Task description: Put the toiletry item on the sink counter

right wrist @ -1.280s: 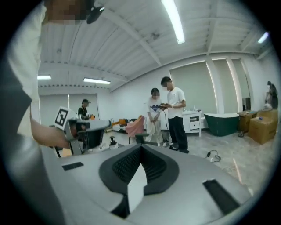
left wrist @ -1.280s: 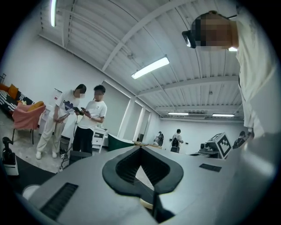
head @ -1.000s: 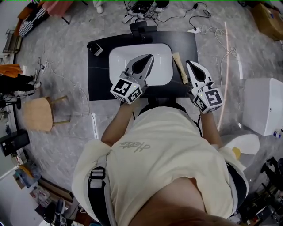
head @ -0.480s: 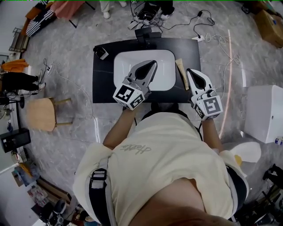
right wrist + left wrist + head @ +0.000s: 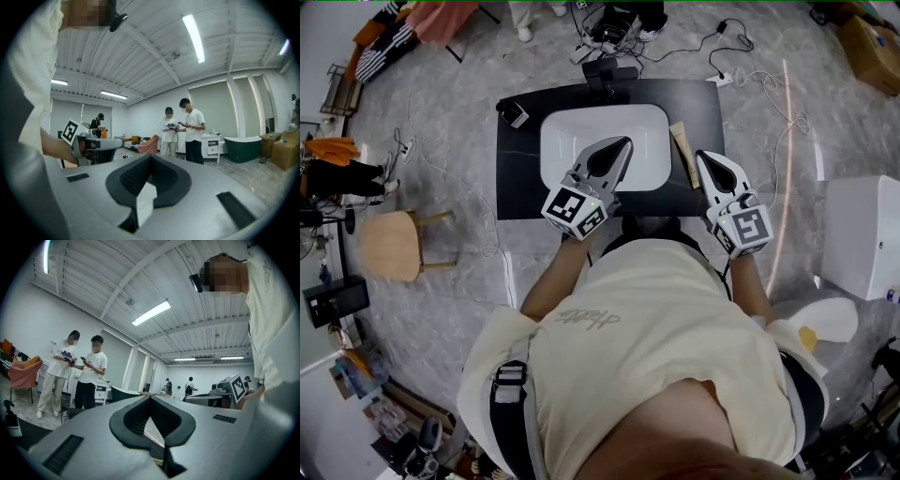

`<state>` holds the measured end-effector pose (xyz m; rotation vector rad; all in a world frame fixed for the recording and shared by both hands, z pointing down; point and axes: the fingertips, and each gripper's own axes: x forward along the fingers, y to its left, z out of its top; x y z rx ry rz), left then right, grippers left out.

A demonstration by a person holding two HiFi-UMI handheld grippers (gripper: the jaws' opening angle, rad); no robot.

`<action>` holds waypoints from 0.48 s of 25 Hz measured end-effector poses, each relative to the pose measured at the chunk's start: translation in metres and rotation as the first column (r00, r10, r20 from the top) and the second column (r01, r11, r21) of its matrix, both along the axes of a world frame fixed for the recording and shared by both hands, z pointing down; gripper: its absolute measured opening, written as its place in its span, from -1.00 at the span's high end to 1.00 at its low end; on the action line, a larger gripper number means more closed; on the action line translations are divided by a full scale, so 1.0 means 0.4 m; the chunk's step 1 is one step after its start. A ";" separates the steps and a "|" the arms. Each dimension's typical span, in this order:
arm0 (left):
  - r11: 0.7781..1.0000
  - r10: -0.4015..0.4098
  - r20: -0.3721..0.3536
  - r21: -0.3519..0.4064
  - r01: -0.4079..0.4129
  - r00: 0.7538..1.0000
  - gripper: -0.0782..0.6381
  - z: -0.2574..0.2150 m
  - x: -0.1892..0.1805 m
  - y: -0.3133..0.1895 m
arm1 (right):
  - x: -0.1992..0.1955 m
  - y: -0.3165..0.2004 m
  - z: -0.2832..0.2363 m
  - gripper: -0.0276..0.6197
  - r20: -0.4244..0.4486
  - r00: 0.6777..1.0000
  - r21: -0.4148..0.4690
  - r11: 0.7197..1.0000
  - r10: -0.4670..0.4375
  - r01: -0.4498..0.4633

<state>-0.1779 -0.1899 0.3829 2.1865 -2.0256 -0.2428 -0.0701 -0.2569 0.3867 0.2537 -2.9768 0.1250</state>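
Hovering over the sink (image 5: 567, 131), the left gripper (image 5: 623, 143) is showing jaws pressed together, empty. Right gripper (image 5: 704, 156) is hanging over the counter (image 5: 517, 180), jaws likewise together, empty. Tan toiletry item (image 5: 681, 147) is lying on counter right of sink, just beside right gripper's tip.

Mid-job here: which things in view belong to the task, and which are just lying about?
Job: sink counter; tan toiletry item, lying right of the basin; left gripper and right gripper, both shut and empty.
Lying about: small box at the counter's corner; wooden stool; floor cables.
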 end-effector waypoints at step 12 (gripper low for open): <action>1.000 -0.026 -0.015 -0.013 0.025 1.000 0.77 0.022 -0.008 0.033 | 0.000 0.019 0.010 0.93 -0.009 1.000 -0.008 1.000 -0.024 0.024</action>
